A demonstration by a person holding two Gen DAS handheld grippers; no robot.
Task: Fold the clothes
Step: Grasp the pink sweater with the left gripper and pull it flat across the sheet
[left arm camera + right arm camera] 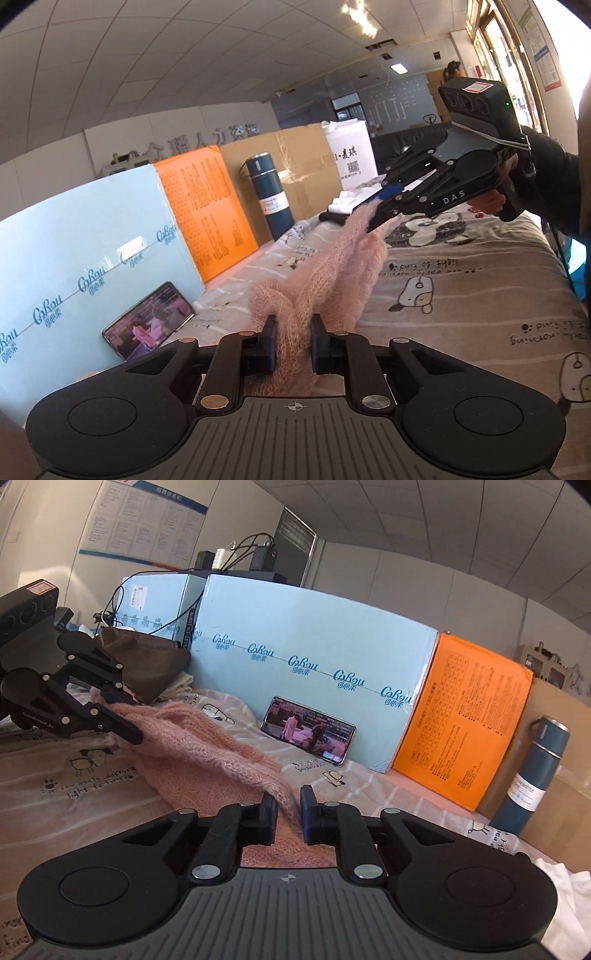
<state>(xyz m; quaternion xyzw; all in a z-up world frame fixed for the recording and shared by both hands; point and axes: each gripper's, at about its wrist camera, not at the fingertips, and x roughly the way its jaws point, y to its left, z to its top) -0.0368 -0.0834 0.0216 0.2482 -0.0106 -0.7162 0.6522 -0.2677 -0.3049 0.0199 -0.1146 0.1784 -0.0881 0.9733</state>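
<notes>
Cartoon-printed bedsheet (pixel 461 295), pale-blue box (pixel 314 664), orange box (pixel 461 731), propped phone (pixel 308 729)

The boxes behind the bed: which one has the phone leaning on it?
The light blue box; the phone leans on it, not the orange box beside it.

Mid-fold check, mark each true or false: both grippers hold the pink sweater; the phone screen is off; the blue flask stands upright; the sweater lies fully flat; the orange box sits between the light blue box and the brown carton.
1. Both the left gripper and the right gripper grip the pink sweater: true.
2. The phone screen is off: false, it shows a video.
3. The blue flask stands upright: true.
4. Sweater fully flat: false, it is lifted and bunched between the grippers.
5. The orange box sits between the light blue box and the brown carton: true.
</notes>
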